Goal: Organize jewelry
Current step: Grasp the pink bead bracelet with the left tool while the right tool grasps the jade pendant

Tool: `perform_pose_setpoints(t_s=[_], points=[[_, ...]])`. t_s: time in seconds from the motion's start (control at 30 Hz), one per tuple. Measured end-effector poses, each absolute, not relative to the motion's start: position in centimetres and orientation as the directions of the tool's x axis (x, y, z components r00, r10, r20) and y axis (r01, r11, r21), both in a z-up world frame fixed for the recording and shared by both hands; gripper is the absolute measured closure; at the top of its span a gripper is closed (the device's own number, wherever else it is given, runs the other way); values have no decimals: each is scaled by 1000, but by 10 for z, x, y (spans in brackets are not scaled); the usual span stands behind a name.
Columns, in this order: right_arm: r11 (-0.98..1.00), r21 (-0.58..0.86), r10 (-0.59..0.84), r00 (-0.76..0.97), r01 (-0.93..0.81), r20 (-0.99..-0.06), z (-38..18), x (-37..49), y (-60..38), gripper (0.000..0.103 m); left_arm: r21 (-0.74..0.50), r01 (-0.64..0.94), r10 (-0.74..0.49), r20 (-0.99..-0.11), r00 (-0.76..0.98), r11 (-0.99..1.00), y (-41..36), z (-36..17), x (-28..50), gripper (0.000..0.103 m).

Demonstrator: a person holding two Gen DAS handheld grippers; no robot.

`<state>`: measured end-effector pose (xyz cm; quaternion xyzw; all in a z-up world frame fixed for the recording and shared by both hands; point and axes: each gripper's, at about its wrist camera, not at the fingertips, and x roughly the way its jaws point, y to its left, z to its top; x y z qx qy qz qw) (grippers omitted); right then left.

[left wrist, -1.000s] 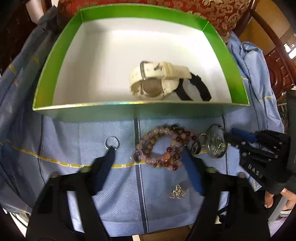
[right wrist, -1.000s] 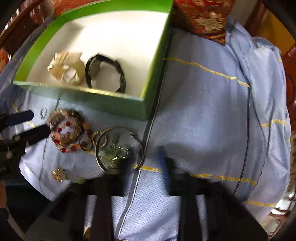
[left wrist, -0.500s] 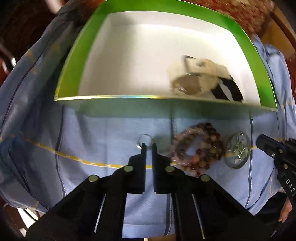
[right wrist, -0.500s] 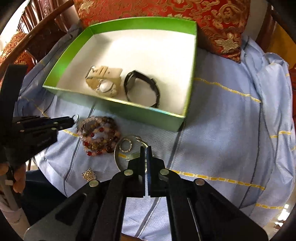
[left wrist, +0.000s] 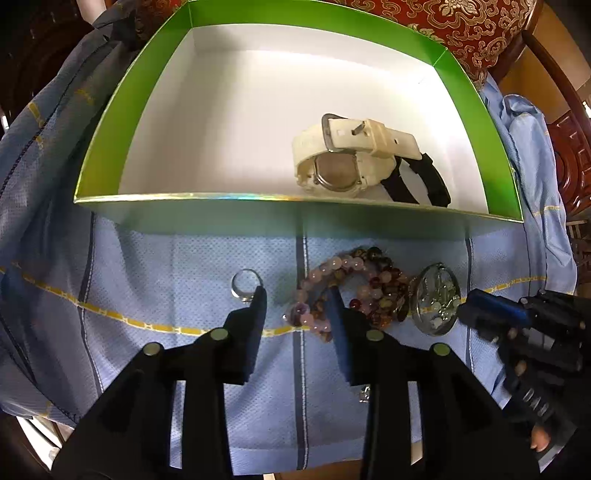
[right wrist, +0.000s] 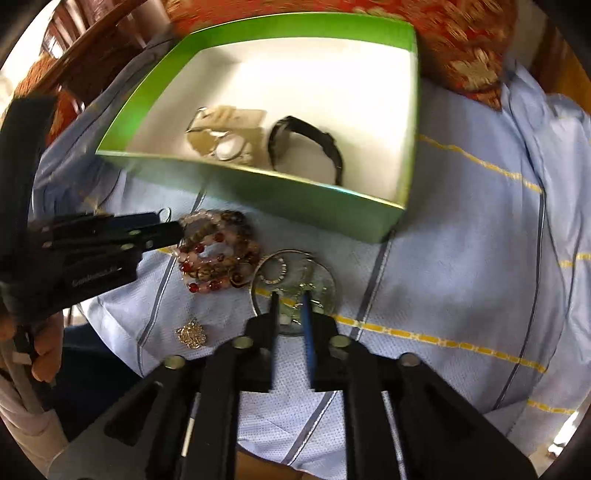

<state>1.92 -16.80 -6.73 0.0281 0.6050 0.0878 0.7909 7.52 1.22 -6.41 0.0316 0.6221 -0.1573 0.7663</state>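
Note:
A green box [left wrist: 110,122] with a white floor holds a white watch [left wrist: 347,162] and a black watch [left wrist: 424,181]. In front of it on the blue cloth lie a silver ring [left wrist: 243,284], beaded bracelets [left wrist: 354,288], a silver bangle with a pendant [left wrist: 437,299] and a small gold brooch [right wrist: 191,333]. My left gripper [left wrist: 295,299] is open, its left fingertip at the ring and its right fingertip on the bracelets. My right gripper [right wrist: 290,295] is open by a narrow gap over the bangle [right wrist: 295,284]. The box [right wrist: 258,192] and bracelets [right wrist: 218,251] also show in the right wrist view.
A blue cloth [left wrist: 166,258] with yellow stripes covers the surface. A red and gold embroidered cushion [left wrist: 461,26] lies behind the box. Dark carved wooden furniture [left wrist: 569,147] stands at the right. The cloth's front edge hangs just below the grippers.
Both grippers were shut half a second ago and now stand open. The left one has shifted right toward the bracelets; the right one has moved forward over the bangle.

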Motion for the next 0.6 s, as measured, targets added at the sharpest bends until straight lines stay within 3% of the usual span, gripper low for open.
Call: perform_pose_setpoints(t_s=[0.07,0.2,0.23,0.37,0.4,0.43,0.53,0.6], points=[[986,116,143,249,-122,-958,-71,19,-162,85,-156,268,-208,-962,177,951,6,-67,77,69],[988,55,91,252,-144,-963,-82,19,-151,62,-170,259,-219,-960,174,951,-3,-79,78,62],[988,30,68,248,-154,-966,-85,20,-147,62,-160,263,-211,-962,176,951,-7,-82,77,62],[987,3,45,257,-160,-965,-91,22,-140,67,-103,291,-166,-966,201,951,-30,-88,77,64],[988,1,42,257,-157,-965,-92,23,-139,78,-90,299,-157,-966,207,950,-32,-88,76,66],[988,6,45,251,-153,-967,-94,24,-139,83,-80,310,-151,-966,211,947,-36,-89,75,76],[988,14,53,254,-154,-966,-95,22,-138,84,-68,326,-145,-966,217,943,-45,-90,75,89],[986,14,59,270,-163,-961,-91,20,-137,85,-80,327,-158,-963,219,942,-46,-87,76,93]])
